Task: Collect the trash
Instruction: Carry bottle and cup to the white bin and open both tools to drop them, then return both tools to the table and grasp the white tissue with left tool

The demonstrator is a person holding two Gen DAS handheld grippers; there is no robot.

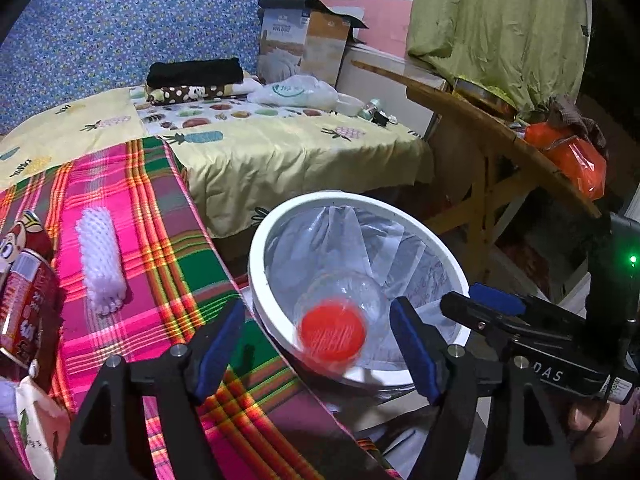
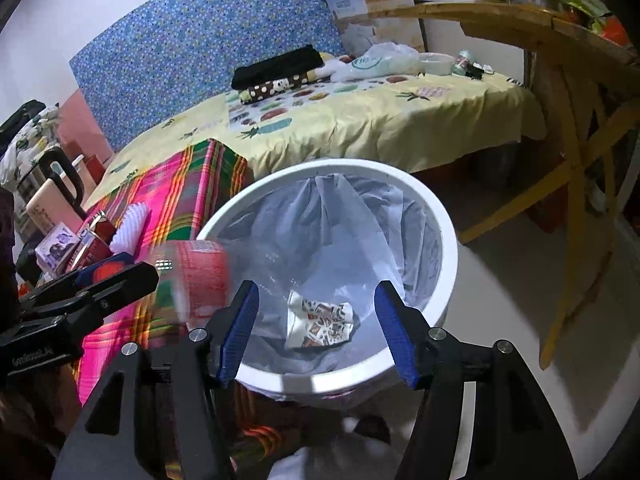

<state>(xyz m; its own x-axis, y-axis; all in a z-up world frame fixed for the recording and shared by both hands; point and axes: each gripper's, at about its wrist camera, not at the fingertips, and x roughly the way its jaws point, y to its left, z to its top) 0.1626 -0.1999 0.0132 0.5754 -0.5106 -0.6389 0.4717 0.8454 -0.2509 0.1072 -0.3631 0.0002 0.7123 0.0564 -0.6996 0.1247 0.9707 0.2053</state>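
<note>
A white round bin (image 1: 260, 248) with a clear liner stands on the floor beside the plaid-covered table (image 1: 168, 240). My left gripper (image 1: 318, 316) is open over the bin's near rim. A clear bottle with a red cap (image 1: 332, 330) shows blurred between its pads, touching neither. The right wrist view shows the same bottle (image 2: 204, 276) blurred at the bin's (image 2: 448, 240) left rim. My right gripper (image 2: 318, 292) is open above the bin with nothing between its pads. A crumpled printed wrapper (image 2: 320, 320) lies at the bottom. A white foam net (image 1: 102, 256) and a red can (image 1: 24, 308) lie on the plaid cloth.
A bed with a yellow pineapple sheet (image 1: 280, 152) stands behind the bin, carrying folded clothes, a plastic bag and a cardboard box (image 1: 304, 40). On the right, a wooden folding table (image 1: 500, 148) holds an orange bag (image 1: 572, 160). Small cartons sit at the plaid table's near left.
</note>
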